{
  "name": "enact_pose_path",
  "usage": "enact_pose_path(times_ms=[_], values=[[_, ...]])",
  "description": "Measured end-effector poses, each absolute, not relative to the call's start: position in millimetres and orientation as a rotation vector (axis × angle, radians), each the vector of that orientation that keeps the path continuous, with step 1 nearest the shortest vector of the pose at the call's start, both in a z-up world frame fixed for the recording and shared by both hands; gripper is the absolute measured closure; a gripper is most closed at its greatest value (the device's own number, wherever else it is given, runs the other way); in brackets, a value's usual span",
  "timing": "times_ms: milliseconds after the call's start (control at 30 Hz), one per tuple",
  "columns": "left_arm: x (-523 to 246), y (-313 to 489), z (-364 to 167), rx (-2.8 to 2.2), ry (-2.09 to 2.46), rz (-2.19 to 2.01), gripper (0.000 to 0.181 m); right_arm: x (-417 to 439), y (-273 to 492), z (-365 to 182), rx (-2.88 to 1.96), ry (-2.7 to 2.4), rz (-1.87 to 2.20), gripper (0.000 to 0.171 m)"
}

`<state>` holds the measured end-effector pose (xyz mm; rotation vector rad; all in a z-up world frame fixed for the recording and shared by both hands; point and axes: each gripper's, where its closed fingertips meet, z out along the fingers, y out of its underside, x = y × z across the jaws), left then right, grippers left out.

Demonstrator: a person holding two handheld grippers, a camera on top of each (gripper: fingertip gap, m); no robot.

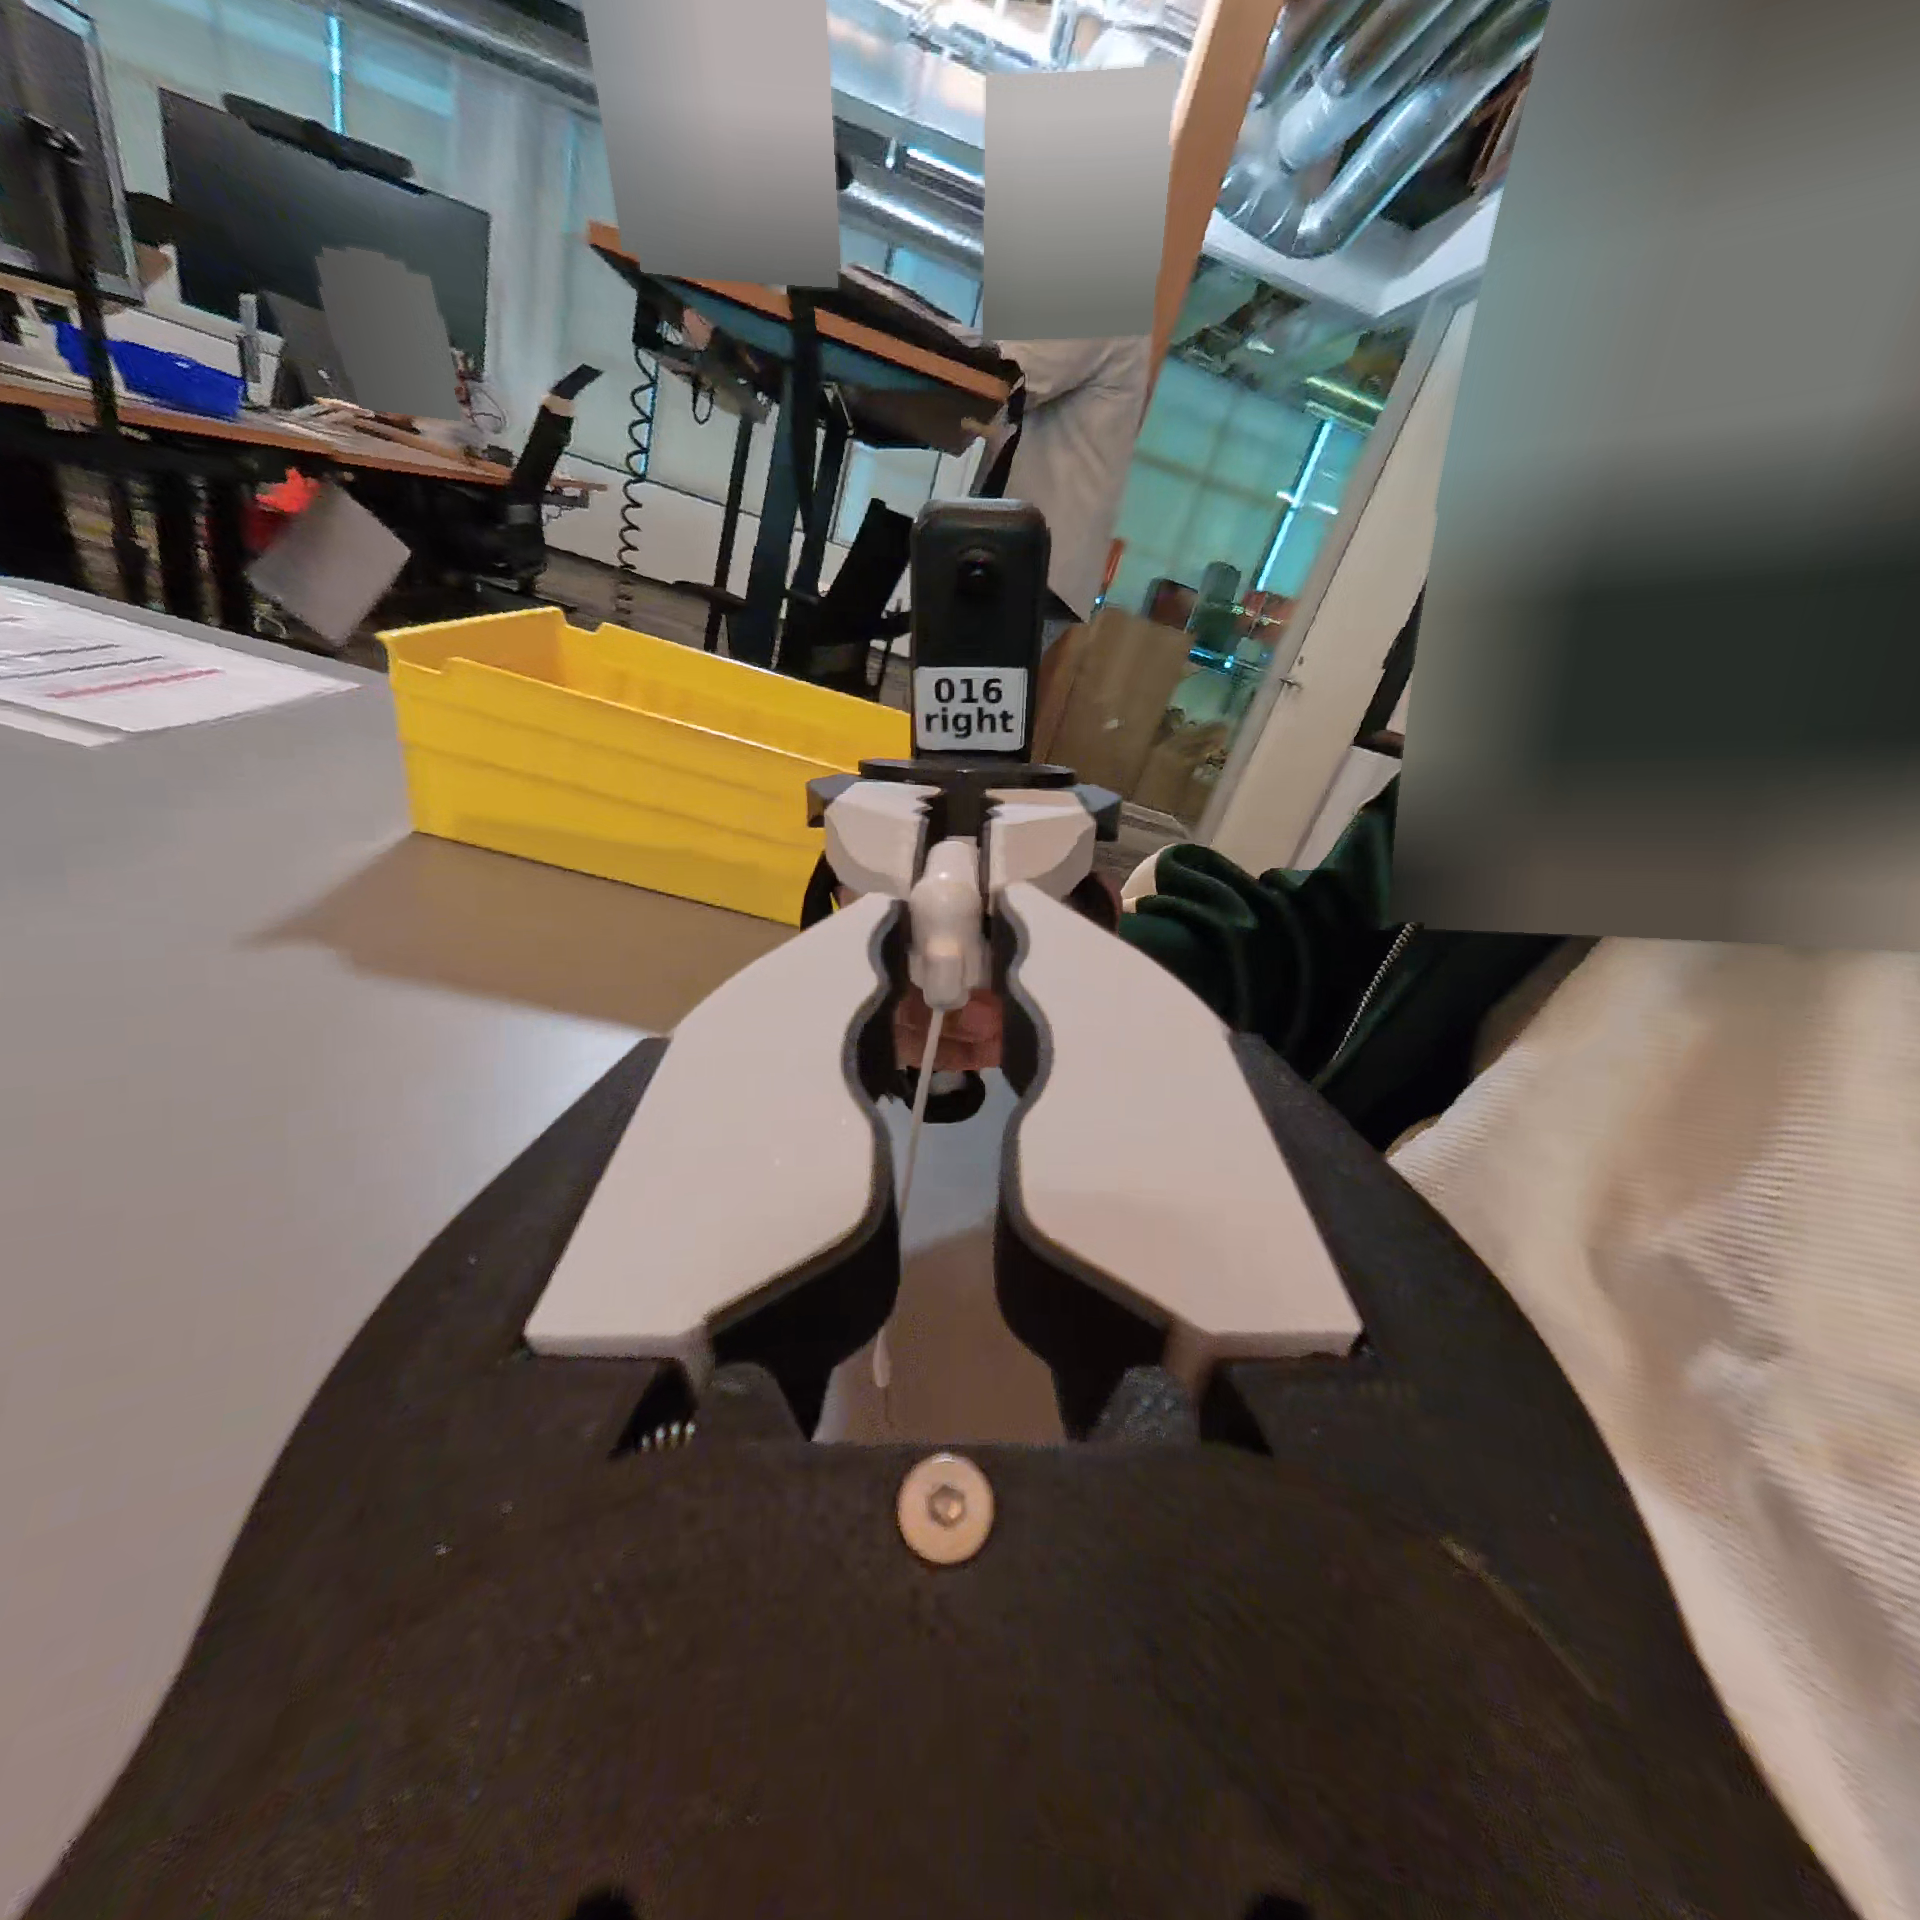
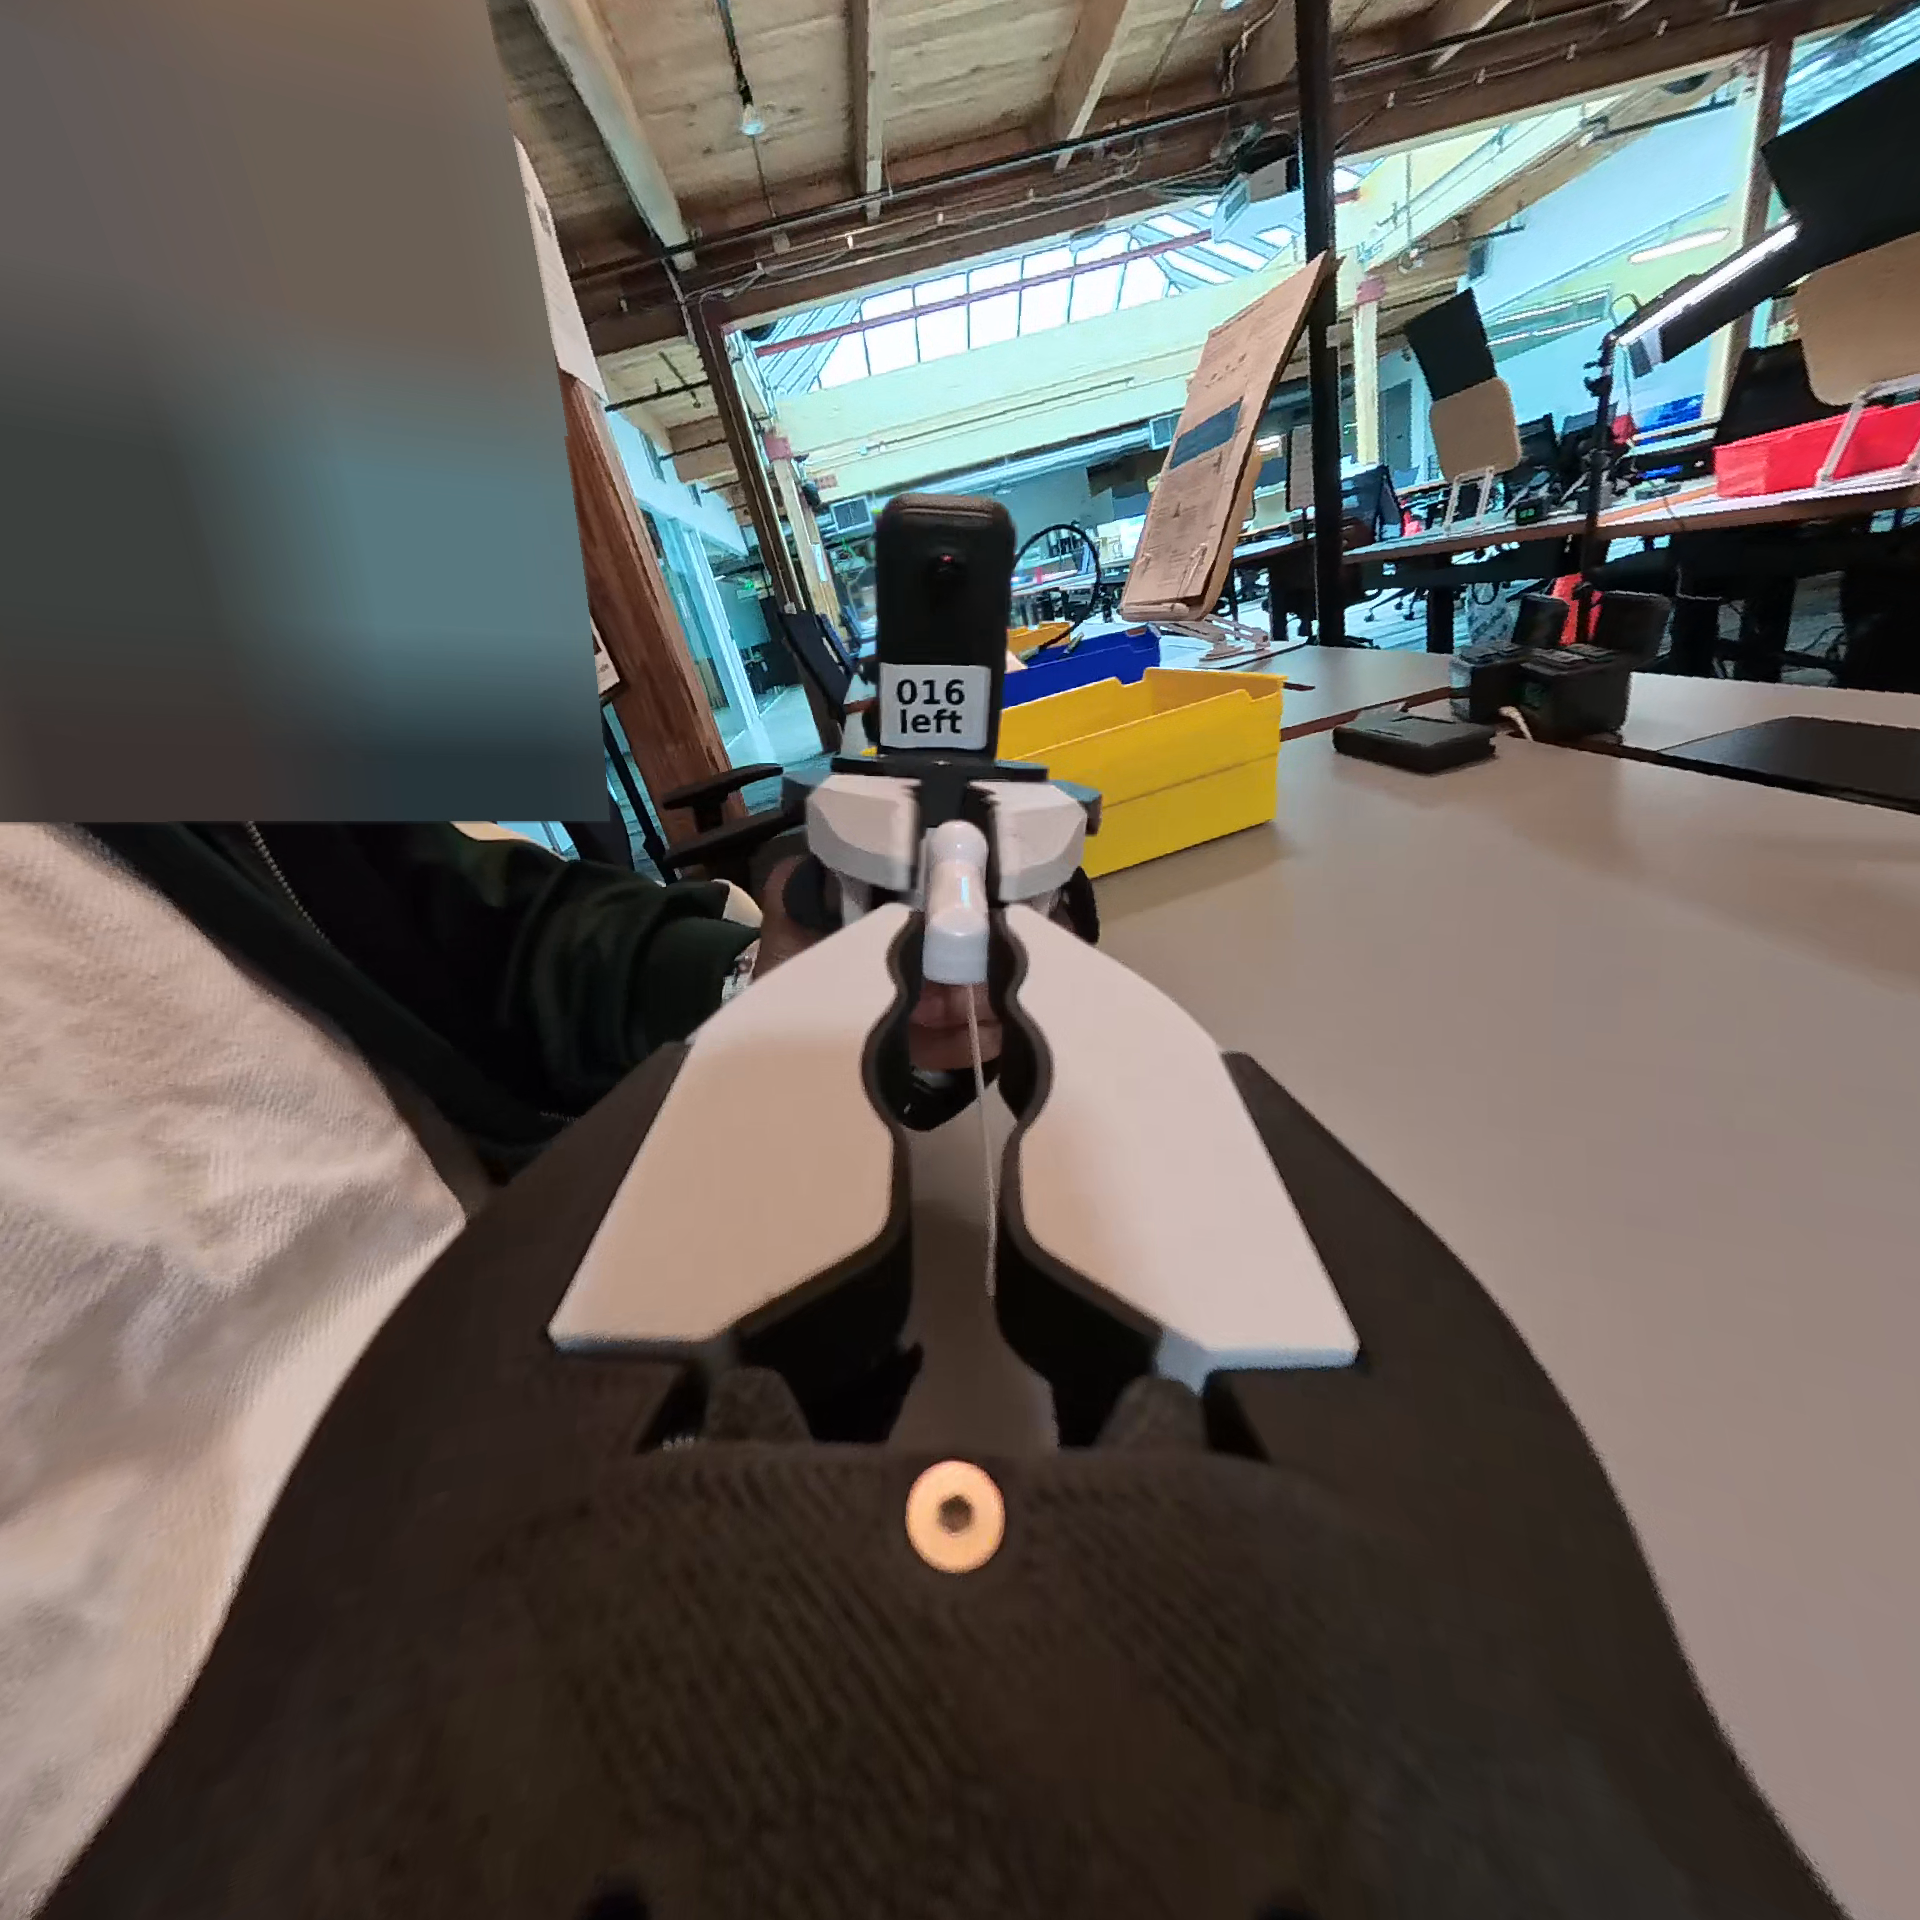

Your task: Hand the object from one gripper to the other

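A small white plug-like piece (image 1: 943,920) with a thin white cord hanging from it sits above the grey table (image 1: 208,1039). My two grippers meet tip to tip around it. In the left wrist view, my left gripper (image 1: 945,940) has its fingers closed against the piece's near end. My right gripper (image 1: 956,844) faces it and is closed on the far end. The right wrist view shows the same: my right gripper (image 2: 956,940) is closed on the white piece (image 2: 956,909), and the left gripper (image 2: 954,844) grips its other end. The cord (image 2: 982,1143) dangles between my right fingers.
Yellow bins (image 1: 623,748) stand on the table behind the grippers; they also show in the right wrist view (image 2: 1153,748). Black boxes (image 2: 1538,696) and a dark pad (image 2: 1808,758) lie at the far right. A person's white-clad body (image 1: 1662,1351) is close beside the grippers. Both grippers' tips are close together, under 4 cm apart.
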<state>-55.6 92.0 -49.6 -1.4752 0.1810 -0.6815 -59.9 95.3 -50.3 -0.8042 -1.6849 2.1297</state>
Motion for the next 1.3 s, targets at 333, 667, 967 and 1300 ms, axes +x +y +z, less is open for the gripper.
enact_pose_path(times_ms=[333, 667, 967, 1300], values=[[-71, 96, -56, -1.539, 0.142, -0.540, 0.168, -75, 117, -52, -0.881, -1.558, 1.835, 0.142], [-85, 105, -76, -1.733, 0.073, -0.278, 0.167, -87, 130, -74, -0.488, -1.666, 0.640, 0.140], [-71, 109, -82, -1.787, 0.132, -0.201, 0.167, -87, 115, -88, -0.272, -1.700, 0.303, 0.157], [-79, 99, -53, -1.529, 0.067, -0.414, 0.154, -85, 127, -72, -0.506, -1.666, 0.752, 0.157]])
